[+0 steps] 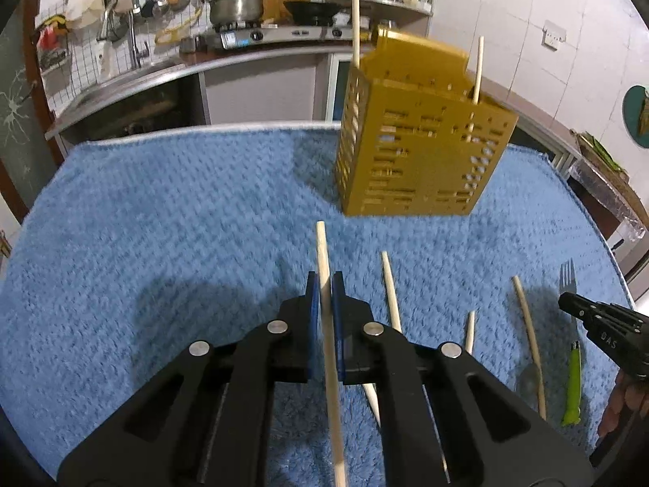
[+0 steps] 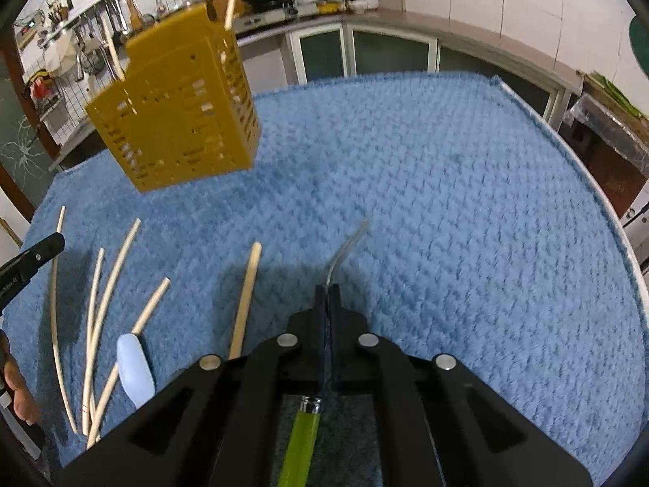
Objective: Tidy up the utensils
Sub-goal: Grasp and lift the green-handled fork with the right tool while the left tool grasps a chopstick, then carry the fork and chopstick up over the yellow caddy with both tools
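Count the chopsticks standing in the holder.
2. One chopstick rises from the holder's far left corner, the other chopstick from its right corner. Shorter ones may be hidden inside.

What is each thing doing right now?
Left hand-held gripper: shut on a chopstick.
Right hand-held gripper: shut on a fork with a green handle.
Holder: standing upright on the towel, two chopsticks sticking out of it.
Loose chopsticks: lying flat on the towel.
Blue spoon: lying on the towel.
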The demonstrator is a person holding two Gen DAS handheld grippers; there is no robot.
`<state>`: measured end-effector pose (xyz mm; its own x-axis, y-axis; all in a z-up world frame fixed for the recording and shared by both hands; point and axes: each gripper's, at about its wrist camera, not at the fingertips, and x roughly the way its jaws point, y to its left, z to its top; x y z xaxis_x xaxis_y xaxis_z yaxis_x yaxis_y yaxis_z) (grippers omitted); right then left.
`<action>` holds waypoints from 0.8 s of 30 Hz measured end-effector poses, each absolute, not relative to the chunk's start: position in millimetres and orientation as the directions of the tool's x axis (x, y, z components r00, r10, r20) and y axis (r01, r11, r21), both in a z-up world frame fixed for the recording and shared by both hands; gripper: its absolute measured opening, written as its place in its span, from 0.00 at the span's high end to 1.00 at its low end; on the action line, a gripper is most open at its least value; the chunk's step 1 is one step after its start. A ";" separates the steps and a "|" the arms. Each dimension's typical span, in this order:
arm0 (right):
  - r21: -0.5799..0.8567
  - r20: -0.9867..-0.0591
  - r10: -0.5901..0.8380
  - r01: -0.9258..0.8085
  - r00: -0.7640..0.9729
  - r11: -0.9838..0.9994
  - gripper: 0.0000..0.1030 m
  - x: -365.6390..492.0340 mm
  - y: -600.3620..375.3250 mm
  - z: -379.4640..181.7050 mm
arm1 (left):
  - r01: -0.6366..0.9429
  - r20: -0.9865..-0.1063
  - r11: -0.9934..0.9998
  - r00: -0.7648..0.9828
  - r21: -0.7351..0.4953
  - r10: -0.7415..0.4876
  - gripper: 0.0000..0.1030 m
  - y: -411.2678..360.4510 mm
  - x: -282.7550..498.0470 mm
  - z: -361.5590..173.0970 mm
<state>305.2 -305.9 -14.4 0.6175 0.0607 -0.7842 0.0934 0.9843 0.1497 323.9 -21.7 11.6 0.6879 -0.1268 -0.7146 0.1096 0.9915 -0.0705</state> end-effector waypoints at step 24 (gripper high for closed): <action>0.101 -0.431 0.059 -0.017 0.901 0.995 0.98 277.7 -289.9 83.3 | 0.162 -0.471 0.981 0.860 -0.110 -0.195 0.96 -14.0 306.9 83.5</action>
<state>277.7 -289.9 83.3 0.9006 0.0592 -0.4307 -0.0172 0.9948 0.1009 306.9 -14.0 83.5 0.8605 -0.1948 -0.4708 0.1619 0.9807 -0.1100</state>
